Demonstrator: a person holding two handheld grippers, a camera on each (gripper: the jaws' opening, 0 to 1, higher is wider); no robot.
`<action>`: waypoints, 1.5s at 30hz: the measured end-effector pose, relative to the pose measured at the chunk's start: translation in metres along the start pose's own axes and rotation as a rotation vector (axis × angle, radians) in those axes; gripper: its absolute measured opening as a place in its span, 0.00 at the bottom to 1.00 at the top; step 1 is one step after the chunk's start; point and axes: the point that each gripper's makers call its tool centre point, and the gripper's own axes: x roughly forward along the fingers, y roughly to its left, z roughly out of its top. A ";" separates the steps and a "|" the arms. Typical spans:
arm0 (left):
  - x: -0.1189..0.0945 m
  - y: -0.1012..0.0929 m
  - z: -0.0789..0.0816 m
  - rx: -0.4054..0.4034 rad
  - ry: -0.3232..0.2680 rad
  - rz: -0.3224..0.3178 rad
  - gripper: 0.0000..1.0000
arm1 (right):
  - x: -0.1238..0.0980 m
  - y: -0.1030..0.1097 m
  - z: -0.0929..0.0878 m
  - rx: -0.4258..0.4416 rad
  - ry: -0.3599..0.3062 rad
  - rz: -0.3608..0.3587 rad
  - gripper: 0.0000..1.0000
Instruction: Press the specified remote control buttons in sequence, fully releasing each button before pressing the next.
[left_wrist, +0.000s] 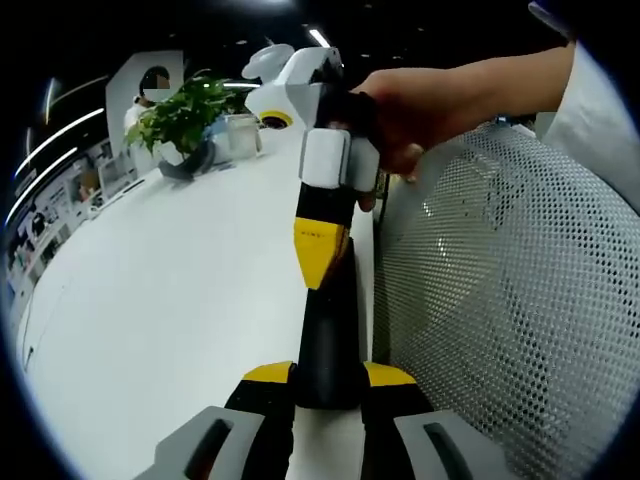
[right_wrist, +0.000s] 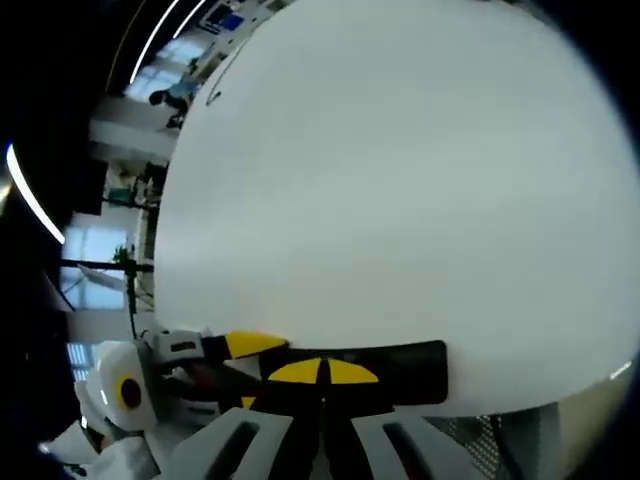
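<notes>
1. In the left gripper view, we see the left gripper (left_wrist: 328, 385) at the bottom of the picture. Its yellow-tipped jaws are closed on the near end of the remote control (left_wrist: 327, 335), a long black bar.
2. The remote control runs away from the jaws along the edge of the white surface (left_wrist: 170, 290). Whether it rests on the surface we cannot tell.
3. At the far end of the remote control, the right gripper (left_wrist: 320, 258) comes down onto it. Its yellow tips are together and touch the black body, so we read its jaws as closed with nothing between them.
4. A hand (left_wrist: 420, 110) holds the right gripper from above. A white sleeve (left_wrist: 590, 110) follows it toward the upper right.
5. A white mesh chair back (left_wrist: 500, 300) stands just beside the surface edge, on the right of the remote control.
6. At the far end of the surface, we see a potted plant (left_wrist: 185, 125) and a clear container (left_wrist: 243, 135) just beside it.
7. In the right gripper view, we see the yellow tips of the right gripper (right_wrist: 322, 372) together, pressed against the remote control (right_wrist: 400, 372), which lies across the bottom of the picture.
8. The left gripper (right_wrist: 225, 347) reaches in from the left and holds the remote control by that end.
9. Beyond the remote control, the white surface (right_wrist: 400, 180) extends to its far edge. An office interior lies past it, too small to detail.
</notes>
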 end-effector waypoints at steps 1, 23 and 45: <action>0.000 0.000 0.000 0.000 0.000 0.000 0.24 | 0.000 0.000 -0.001 0.000 0.001 0.001 0.00; 0.000 0.001 0.001 0.002 0.001 0.001 0.24 | 0.002 -0.002 -0.010 0.013 -0.006 0.027 0.00; 0.001 0.002 0.001 -0.002 -0.006 0.002 0.24 | 0.003 -0.002 -0.005 -0.006 0.002 -0.003 0.00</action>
